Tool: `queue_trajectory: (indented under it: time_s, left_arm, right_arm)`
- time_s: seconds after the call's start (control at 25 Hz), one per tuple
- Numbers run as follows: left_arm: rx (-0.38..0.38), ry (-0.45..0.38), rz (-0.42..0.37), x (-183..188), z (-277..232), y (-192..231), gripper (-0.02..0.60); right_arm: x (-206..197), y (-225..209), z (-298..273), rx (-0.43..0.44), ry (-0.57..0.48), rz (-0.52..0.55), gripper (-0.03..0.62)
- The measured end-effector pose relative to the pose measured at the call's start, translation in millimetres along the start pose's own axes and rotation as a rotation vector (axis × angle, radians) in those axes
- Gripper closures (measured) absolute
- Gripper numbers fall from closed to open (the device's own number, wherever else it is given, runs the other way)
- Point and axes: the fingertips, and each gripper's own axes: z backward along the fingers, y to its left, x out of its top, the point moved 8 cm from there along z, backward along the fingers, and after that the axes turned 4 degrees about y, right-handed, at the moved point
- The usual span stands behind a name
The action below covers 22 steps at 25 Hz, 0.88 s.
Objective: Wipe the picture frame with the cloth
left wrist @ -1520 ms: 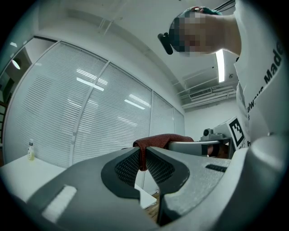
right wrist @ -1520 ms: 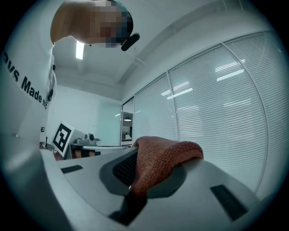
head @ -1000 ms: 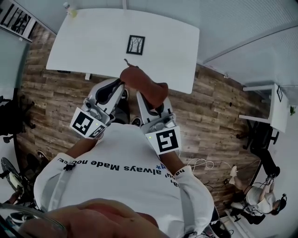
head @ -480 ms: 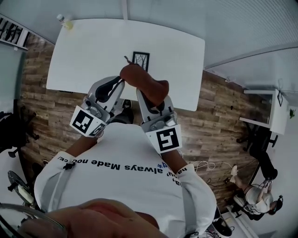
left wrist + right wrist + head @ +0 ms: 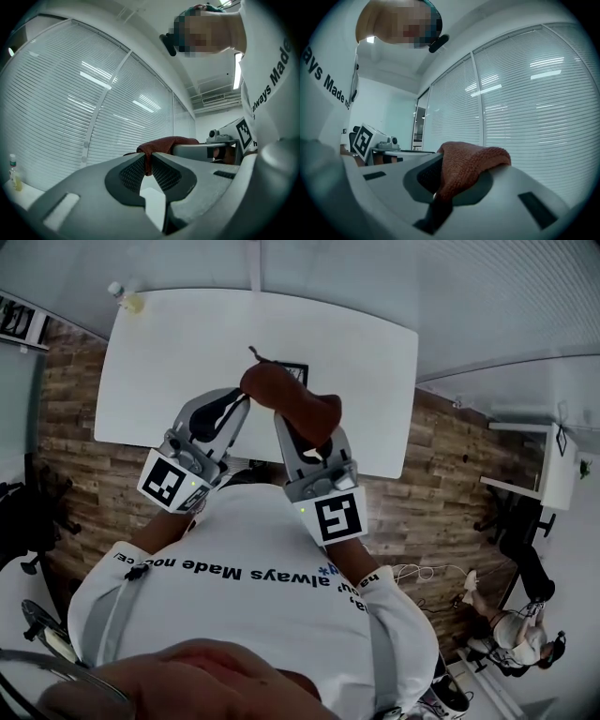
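Observation:
A reddish-brown cloth [image 5: 286,399] hangs bunched between my two grippers, above the near part of the white table [image 5: 187,352]. My left gripper [image 5: 244,404] is shut on one thin edge of the cloth [image 5: 164,143]. The right gripper [image 5: 282,422] is shut on the other end, and the cloth [image 5: 466,168] drapes over its jaw. The black picture frame [image 5: 297,369] lies flat on the table just beyond the cloth, which hides its near part. In both gripper views the jaws point up at window blinds, so neither shows the frame.
A small bottle [image 5: 126,298] stands at the table's far left corner. Wooden floor [image 5: 441,484] surrounds the table. A second white table [image 5: 544,465] and a seated person [image 5: 511,643] are off to the right. Window blinds [image 5: 70,103] fill the far side.
The table has slid nearer and lower in the head view as the person stepped up to it. The cloth now covers part of the frame. Both grippers keep their hold.

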Motion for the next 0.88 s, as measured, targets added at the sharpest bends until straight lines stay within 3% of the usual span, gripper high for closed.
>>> queue_trajectory:
  time_s: [0.48,0.88]
  left_arm:
    - [-0.013,0.023,-0.001,-6,-21,7,0.541]
    - [0.026,0.06,-0.034,-11,-54,-10,0.574]
  right_arm:
    - [-8,-24,-8,-0.021,0.005,-0.011,0.565]
    - [-16,-65,6,0.025,0.005,-0.019,0.565]
